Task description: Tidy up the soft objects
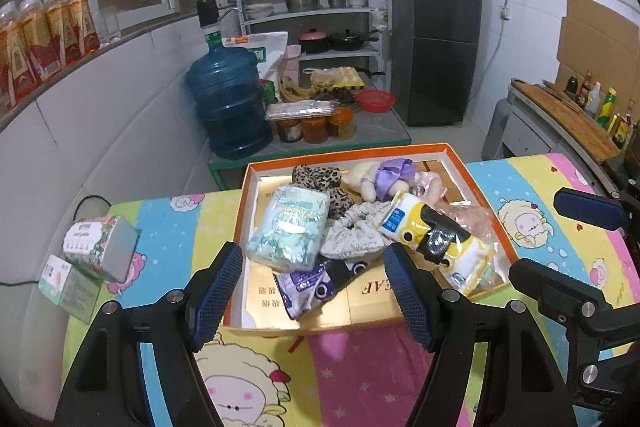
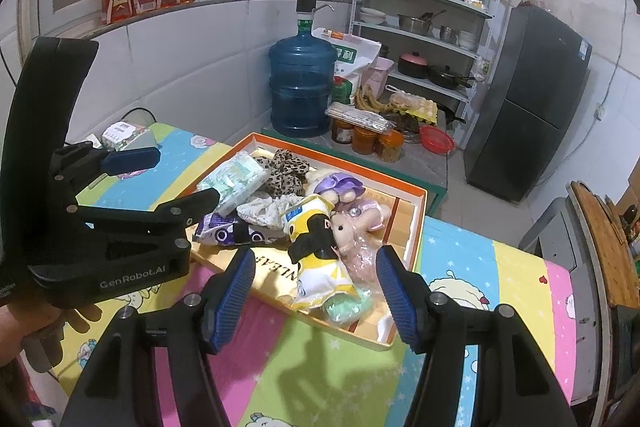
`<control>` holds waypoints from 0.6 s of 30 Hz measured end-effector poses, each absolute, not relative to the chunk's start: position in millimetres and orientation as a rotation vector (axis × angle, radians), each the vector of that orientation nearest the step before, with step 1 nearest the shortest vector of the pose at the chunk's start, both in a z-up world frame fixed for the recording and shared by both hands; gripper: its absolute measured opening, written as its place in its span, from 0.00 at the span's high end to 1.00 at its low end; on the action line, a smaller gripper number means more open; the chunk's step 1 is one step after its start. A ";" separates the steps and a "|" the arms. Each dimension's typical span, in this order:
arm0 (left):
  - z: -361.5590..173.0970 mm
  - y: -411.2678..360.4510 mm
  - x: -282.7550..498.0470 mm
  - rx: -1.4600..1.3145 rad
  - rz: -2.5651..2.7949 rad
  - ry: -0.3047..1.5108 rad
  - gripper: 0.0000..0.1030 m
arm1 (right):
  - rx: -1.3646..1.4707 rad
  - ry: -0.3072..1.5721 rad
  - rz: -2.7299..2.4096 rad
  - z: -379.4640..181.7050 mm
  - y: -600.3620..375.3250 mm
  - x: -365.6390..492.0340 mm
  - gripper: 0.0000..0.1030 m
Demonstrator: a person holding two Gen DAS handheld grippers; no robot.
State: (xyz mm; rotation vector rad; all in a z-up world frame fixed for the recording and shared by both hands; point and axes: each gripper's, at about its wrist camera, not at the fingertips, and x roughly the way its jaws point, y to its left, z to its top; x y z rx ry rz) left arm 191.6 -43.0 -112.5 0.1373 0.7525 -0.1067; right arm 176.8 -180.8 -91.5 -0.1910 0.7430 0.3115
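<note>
Both the left gripper (image 1: 316, 291) and the right gripper (image 2: 316, 293) hover with jaws apart and empty above the near edge of an orange-rimmed box (image 1: 460, 167) on a cartoon-print tablecloth (image 1: 168, 227). The box holds the soft objects: a tissue pack (image 1: 288, 229), leopard-print fabric (image 1: 316, 177), a purple-dressed plush (image 1: 384, 177) and a yellow-and-black toy (image 1: 436, 239). A water jug (image 1: 228, 99), jars (image 1: 316, 129) and two small cartons (image 1: 88, 259) stand around it.

Both empty hand-held grippers, left (image 2: 176, 179) and right (image 2: 316, 291), hover over the orange box (image 2: 416, 227) of soft toys (image 2: 320, 251).
</note>
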 end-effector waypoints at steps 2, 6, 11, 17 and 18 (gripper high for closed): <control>-112.0 -43.7 187.9 0.136 -0.105 0.752 0.27 | -0.190 0.743 0.313 -91.5 -180.9 175.4 0.39; -110.8 -44.5 178.6 0.135 -0.098 0.749 0.27 | -0.191 0.744 0.323 -91.6 -180.2 168.5 0.40; -111.7 -43.1 167.4 0.133 -0.093 0.748 0.27 | -0.190 0.742 0.330 -91.9 -180.9 158.5 0.40; -117.8 -36.0 154.9 0.121 -0.079 0.757 0.27 | -0.194 0.747 0.330 -95.5 -182.0 150.7 0.39; -119.4 -34.2 152.6 0.117 -0.076 0.762 0.27 | -0.195 0.748 0.331 -96.6 -181.9 148.9 0.39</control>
